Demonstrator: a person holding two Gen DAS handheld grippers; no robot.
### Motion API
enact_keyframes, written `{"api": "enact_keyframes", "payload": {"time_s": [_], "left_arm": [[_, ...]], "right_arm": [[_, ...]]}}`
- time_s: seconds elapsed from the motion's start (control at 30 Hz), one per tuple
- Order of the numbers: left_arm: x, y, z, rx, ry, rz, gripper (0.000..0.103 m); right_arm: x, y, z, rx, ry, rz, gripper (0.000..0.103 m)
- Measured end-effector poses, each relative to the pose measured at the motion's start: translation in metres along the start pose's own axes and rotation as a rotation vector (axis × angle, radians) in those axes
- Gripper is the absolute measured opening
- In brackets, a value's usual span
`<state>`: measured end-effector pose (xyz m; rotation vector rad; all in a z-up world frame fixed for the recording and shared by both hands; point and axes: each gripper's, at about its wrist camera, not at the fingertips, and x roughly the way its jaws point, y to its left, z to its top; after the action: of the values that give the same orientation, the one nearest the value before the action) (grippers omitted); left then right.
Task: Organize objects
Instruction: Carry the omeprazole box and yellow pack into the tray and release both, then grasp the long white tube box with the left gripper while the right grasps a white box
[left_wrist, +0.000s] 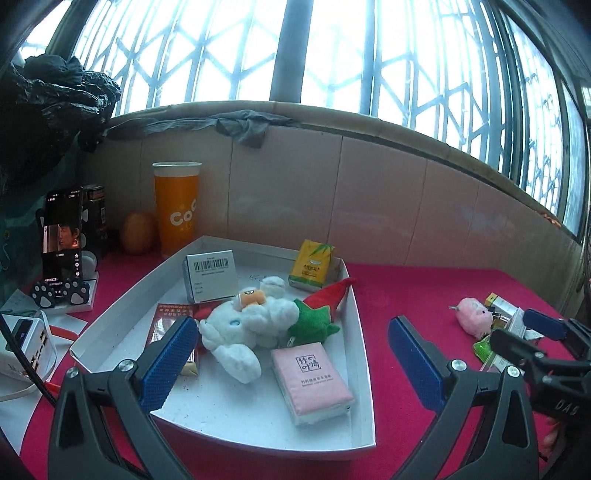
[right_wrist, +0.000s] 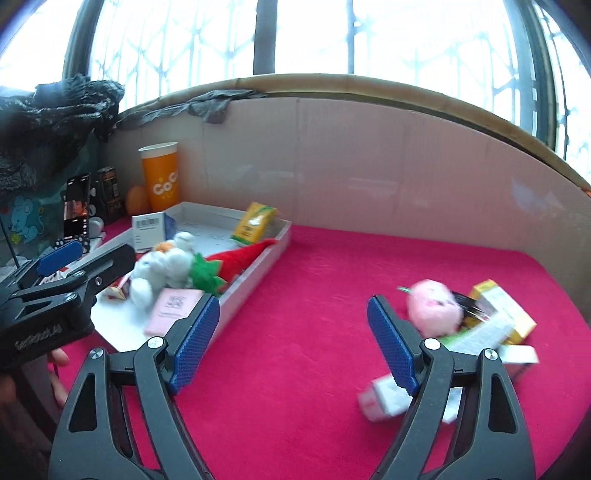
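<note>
A white tray (left_wrist: 364, 417) on the red cloth holds a white plush toy (left_wrist: 255, 325) with a red and green hat, a pink tissue pack (left_wrist: 312, 382), a yellow tissue pack (left_wrist: 312, 267), a white barcode box (left_wrist: 210, 273) and a red packet (left_wrist: 166, 319). My left gripper (left_wrist: 293, 363) hovers open over the tray's near end, nothing between its fingers. My right gripper (right_wrist: 293, 345) is open above bare cloth, right of the tray (right_wrist: 255, 284). A pink plush (right_wrist: 434, 312) and several small boxes (right_wrist: 495, 321) lie in a heap at the right.
Behind the tray stand an orange CoCo cup (left_wrist: 177, 206), an orange fruit (left_wrist: 138, 232), a dark can (left_wrist: 96, 214) and a phone on a paw stand (left_wrist: 62, 236). A white charger (left_wrist: 26, 343) sits at the left. A cardboard wall (right_wrist: 369, 162) backs the table.
</note>
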<state>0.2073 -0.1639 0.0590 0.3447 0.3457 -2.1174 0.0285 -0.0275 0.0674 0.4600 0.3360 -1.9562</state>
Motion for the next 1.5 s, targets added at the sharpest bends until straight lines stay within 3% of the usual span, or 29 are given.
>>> {"api": "enact_keyframes", "payload": {"time_s": [0.13,0.33,0.57,0.73,0.9,1.13,1.27,1.4,1.5], "left_arm": [[0.014,0.004,-0.010,-0.018,0.055,0.005,0.103],[0.014,0.002,-0.013,-0.021,0.053,-0.001,0.103],[0.016,-0.012,-0.014,0.029,0.083,-0.042,0.103],[0.015,-0.040,-0.020,0.121,0.097,-0.090,0.103],[0.019,-0.074,-0.028,0.224,0.147,-0.158,0.103],[0.046,-0.138,-0.039,0.333,0.276,-0.365,0.103],[0.062,-0.169,-0.039,0.373,0.300,-0.423,0.103],[0.071,-0.195,-0.041,0.428,0.311,-0.469,0.103],[0.075,-0.212,-0.045,0.476,0.325,-0.481,0.103]], "right_arm": [[-0.013,-0.060,-0.018,0.132,0.025,-0.079,0.083],[-0.024,-0.141,-0.038,0.384,0.048,-0.163,0.083],[-0.039,-0.181,-0.037,0.411,-0.002,-0.297,0.083],[-0.037,-0.206,-0.053,0.460,0.053,-0.380,0.083],[-0.032,-0.217,-0.056,0.521,0.084,-0.353,0.083],[-0.027,-0.215,-0.060,0.499,0.106,-0.330,0.083],[-0.021,-0.215,-0.061,0.484,0.128,-0.238,0.083],[0.000,-0.213,-0.057,0.421,0.227,-0.254,0.083],[0.010,-0.207,-0.052,0.348,0.249,-0.248,0.083]]}}
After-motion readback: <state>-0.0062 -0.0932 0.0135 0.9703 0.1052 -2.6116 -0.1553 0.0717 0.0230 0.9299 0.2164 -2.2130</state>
